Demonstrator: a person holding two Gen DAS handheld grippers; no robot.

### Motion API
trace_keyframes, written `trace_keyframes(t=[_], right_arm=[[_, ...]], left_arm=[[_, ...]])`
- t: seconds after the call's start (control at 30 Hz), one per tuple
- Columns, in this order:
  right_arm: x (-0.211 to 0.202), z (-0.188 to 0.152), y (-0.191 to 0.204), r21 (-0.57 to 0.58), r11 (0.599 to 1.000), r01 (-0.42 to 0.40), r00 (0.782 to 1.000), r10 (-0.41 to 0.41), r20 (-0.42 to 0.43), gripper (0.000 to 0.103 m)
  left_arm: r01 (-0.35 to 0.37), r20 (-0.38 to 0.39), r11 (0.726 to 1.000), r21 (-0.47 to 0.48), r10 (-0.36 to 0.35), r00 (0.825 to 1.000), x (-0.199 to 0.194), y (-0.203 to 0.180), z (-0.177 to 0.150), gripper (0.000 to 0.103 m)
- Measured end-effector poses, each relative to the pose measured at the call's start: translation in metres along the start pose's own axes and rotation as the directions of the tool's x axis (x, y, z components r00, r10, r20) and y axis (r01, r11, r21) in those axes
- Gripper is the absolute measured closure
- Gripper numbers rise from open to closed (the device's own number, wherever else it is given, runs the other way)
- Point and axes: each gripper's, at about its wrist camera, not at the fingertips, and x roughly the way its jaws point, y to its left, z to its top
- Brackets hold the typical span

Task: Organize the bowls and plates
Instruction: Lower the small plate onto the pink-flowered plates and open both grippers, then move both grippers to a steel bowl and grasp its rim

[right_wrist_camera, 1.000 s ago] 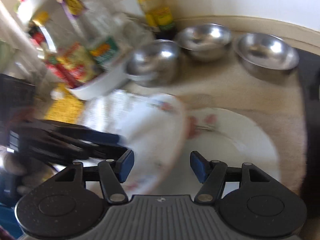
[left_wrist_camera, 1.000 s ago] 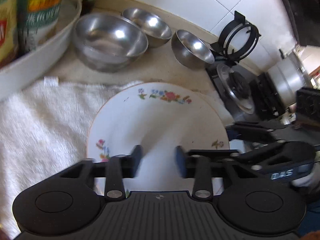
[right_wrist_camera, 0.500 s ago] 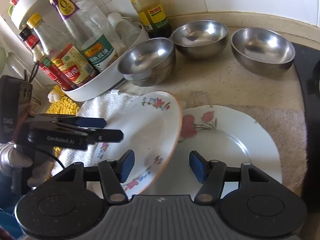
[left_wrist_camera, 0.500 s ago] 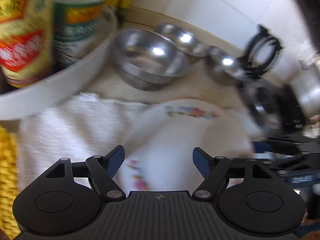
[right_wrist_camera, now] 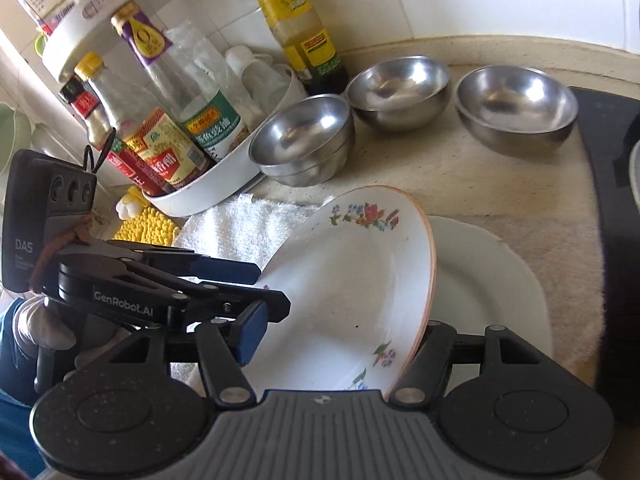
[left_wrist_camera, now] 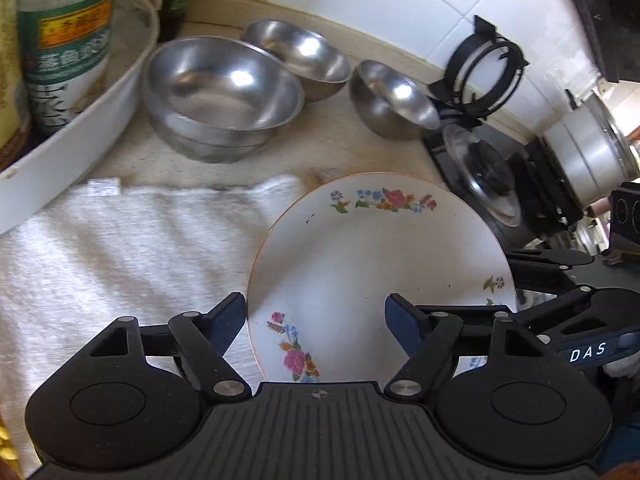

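Observation:
A white flowered plate stands tilted on edge, leaning over a plain white plate on the counter. Its right rim rests against the right finger of my right gripper, whose jaws are opening around the plate without pinching it. My left gripper is open, with the plate's near rim between its fingers. In the right wrist view the left gripper reaches the plate's left rim. Behind stand a stack of steel bowls and two single steel bowls.
A white towel lies left of the plates. A white tray of sauce bottles stands at the back left. A black stove with a pot stand borders the counter on the right. A yellow mat lies by the tray.
The left jaws have spread from a narrow gap to wide. The flowered plate has tipped up and moved right, now covering the plain plate's flower and touching the right gripper's right finger.

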Motion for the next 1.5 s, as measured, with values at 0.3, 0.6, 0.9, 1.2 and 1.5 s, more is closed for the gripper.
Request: trace_keyframes(t=[0.3, 0.6, 0.9, 1.2, 1.5], right_arm=[[-0.024, -0.017, -0.044, 0.078, 0.994, 0.074, 0.995, -0.079, 0.058, 0.038], [-0.036, -0.011, -0.052, -0.033, 0.987, 0.158, 0.982, -0.154, 0.106, 0.037], [-0.037, 0.032, -0.075, -0.02, 0.996, 0.088, 0.987, -0.084, 0.138, 0.037], [-0.029, 0.084, -0.102, -0.007, 0.994, 0.111, 0.989, -0.109, 0.096, 0.037], [-0.027, 0.142, -0.158, 0.03, 0.98, 0.198, 0.976, -0.2, 0.086, 0.048]], left_arm=[[0.057, -0.004, 0.998, 0.025, -0.056, 0.998, 0.011, -0.036, 0.003, 0.025], [0.064, 0.004, 0.997, 0.038, -0.064, 0.998, 0.018, -0.062, 0.006, 0.018], [-0.022, 0.098, 0.996, -0.088, 0.03, 0.995, 0.002, -0.049, 0.01, 0.014], [-0.176, 0.191, 0.944, -0.278, 0.234, 0.953, -0.016, -0.038, 0.047, 0.014], [-0.201, 0.126, 0.972, -0.119, 0.215, 0.968, 0.045, -0.084, 0.105, 0.022]])
